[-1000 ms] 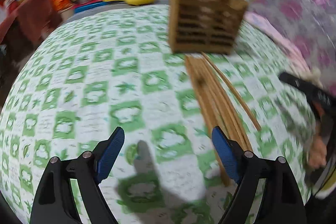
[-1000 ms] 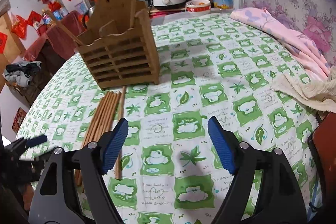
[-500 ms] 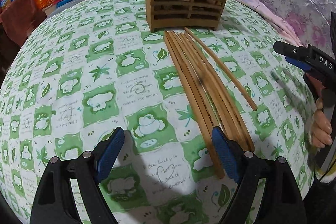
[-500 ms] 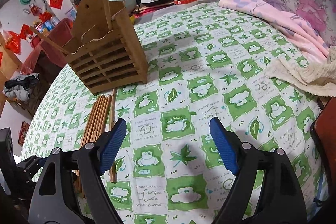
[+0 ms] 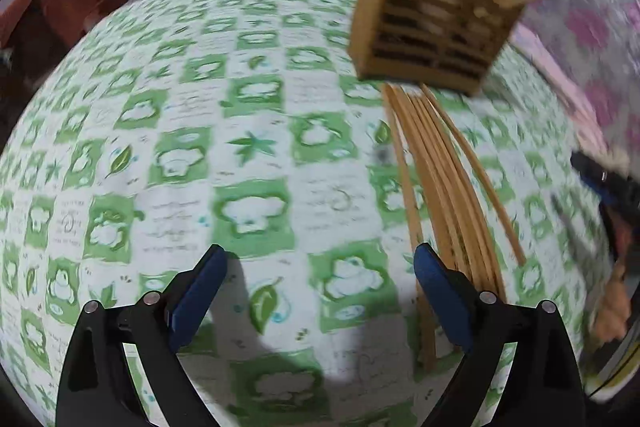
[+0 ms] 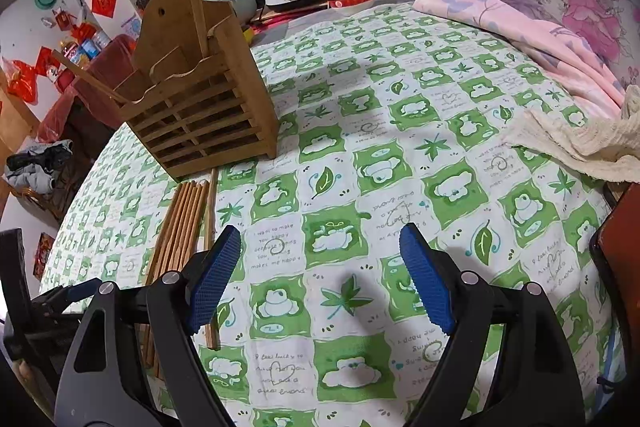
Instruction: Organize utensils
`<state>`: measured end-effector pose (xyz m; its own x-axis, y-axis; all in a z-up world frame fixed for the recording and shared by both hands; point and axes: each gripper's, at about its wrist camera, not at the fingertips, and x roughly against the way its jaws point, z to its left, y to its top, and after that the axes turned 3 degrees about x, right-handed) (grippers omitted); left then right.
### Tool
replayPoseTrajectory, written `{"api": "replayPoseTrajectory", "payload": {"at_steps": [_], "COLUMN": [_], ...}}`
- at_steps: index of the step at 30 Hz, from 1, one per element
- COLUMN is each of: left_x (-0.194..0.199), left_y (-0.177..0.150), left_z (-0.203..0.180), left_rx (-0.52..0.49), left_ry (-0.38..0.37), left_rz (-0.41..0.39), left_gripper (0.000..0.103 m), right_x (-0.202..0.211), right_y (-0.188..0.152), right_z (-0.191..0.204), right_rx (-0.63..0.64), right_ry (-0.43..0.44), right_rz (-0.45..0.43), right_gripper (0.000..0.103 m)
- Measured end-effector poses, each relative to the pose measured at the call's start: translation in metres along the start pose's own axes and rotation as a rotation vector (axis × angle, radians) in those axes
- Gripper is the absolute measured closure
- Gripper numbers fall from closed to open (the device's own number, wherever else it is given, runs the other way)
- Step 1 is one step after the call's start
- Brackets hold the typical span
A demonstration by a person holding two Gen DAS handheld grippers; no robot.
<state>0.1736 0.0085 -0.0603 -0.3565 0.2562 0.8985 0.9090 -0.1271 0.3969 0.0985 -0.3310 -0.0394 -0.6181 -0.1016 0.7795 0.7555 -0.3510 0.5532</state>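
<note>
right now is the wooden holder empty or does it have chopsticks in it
Not empty: two chopsticks stick up out of the wooden holder; the rest lie on the tablecloth.

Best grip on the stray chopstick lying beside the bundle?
Take the stray chopstick at mid-length, coming from above with the pads across its width. It lies flat on the tablecloth, slightly apart from the bundle, and its far end sits against the wooden holder.

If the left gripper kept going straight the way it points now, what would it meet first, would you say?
Probably the bare tablecloth. The left gripper is opening with nothing between its fingers, and the chopsticks lie just beside its line.
</note>
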Motion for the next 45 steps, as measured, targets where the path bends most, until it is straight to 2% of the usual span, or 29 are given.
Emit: {"api": "replayPoseTrajectory", "payload": {"at_steps": [3,6,9,12,15,19,22,25,31,34,36,45], "left_x": [0.005,0.005,-0.003,-0.007,-0.006,-0.003,-0.001,-0.003,-0.006,-0.006,-0.006,-0.007], "left_y": [-0.001,-0.006,-0.013,-0.015,-0.011,-0.001,0.001,-0.001,-0.006,-0.005,-0.006,-0.006], "left_z": [-0.002,-0.015,-0.029,-0.032,-0.023,0.002,0.005,-0.003,-0.007,-0.006,-0.006,-0.006], "left_rx": [-0.008,-0.066,-0.131,-0.155,-0.126,-0.015,-0.004,-0.039,-0.063,-0.059,-0.061,-0.065], "left_ry": [-0.023,-0.030,-0.005,0.033,0.068,0.062,0.045,0.073,0.093,0.094,0.097,0.100], "left_rz": [-0.012,-0.011,0.012,0.013,-0.004,-0.012,-0.012,-0.011,-0.007,-0.003,-0.002,-0.002], "left_gripper": [0.010,0.010,0.010,0.012,0.021,0.022,0.022,0.021,0.015,0.012,0.011,0.011], "right_x": [0.002,0.002,0.002,0.002,0.002,0.003,0.004,0.003,0.003,0.004,0.002,-0.003], "right_y": [0.000,0.000,0.000,0.000,-0.001,-0.001,-0.002,-0.004,-0.026,-0.044,-0.057,-0.071], "right_z": [0.000,0.001,0.001,0.001,0.003,0.004,0.006,0.011,0.041,0.056,0.065,0.087], "right_rx": [0.002,0.004,0.004,0.006,0.014,0.024,0.036,0.060,0.204,0.285,0.343,0.469], "right_ry": [0.005,0.006,0.006,0.003,-0.001,0.005,0.015,0.041,0.096,0.093,0.084,0.072], "right_rz": [-0.004,-0.003,-0.005,-0.007,-0.009,-0.009,-0.010,0.006,0.068,0.090,0.106,0.128], "right_gripper": [0.023,0.023,0.023,0.024,0.024,0.024,0.024,0.024,0.045,0.053,0.063,0.069]}}
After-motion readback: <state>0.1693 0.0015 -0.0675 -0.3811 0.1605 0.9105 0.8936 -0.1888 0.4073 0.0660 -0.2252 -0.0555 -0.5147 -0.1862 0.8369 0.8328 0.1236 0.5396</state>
